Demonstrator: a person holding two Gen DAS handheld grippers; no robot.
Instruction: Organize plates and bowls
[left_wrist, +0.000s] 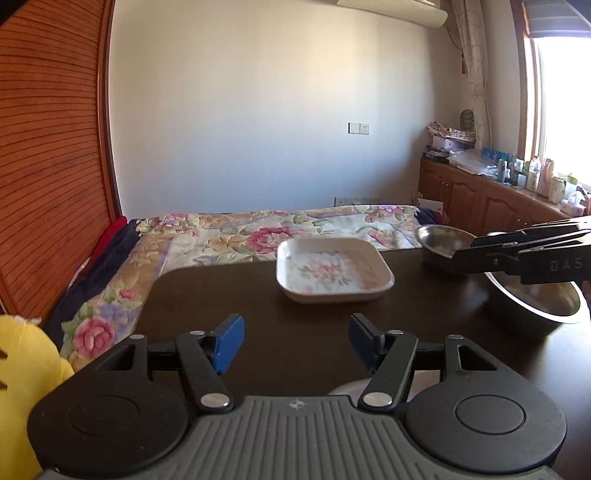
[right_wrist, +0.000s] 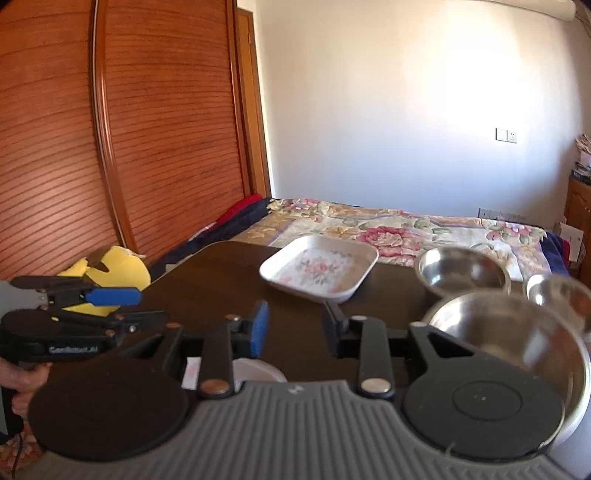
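Observation:
A white square plate (left_wrist: 334, 271) (right_wrist: 317, 271) with a flower print lies on the dark table (left_wrist: 229, 295), ahead of both grippers. To its right stand a small steel bowl (left_wrist: 441, 245) (right_wrist: 461, 271) and, nearer, a large steel bowl (left_wrist: 535, 299) (right_wrist: 517, 332). My left gripper (left_wrist: 295, 339) (right_wrist: 133, 304) is open above the table with nothing between its blue pads. My right gripper (right_wrist: 295, 326) (left_wrist: 467, 251) is open with a narrower gap, holding nothing, just left of the large bowl. The rim of a white dish (right_wrist: 255, 369) shows under the gripper bodies, mostly hidden.
A blurred shiny bowl (right_wrist: 557, 291) sits at the table's far right. A yellow plush toy (left_wrist: 22, 369) (right_wrist: 110, 269) lies left of the table. A bed with a floral quilt (left_wrist: 258, 229) is behind the table, a slatted wooden wardrobe (right_wrist: 166, 147) to the left.

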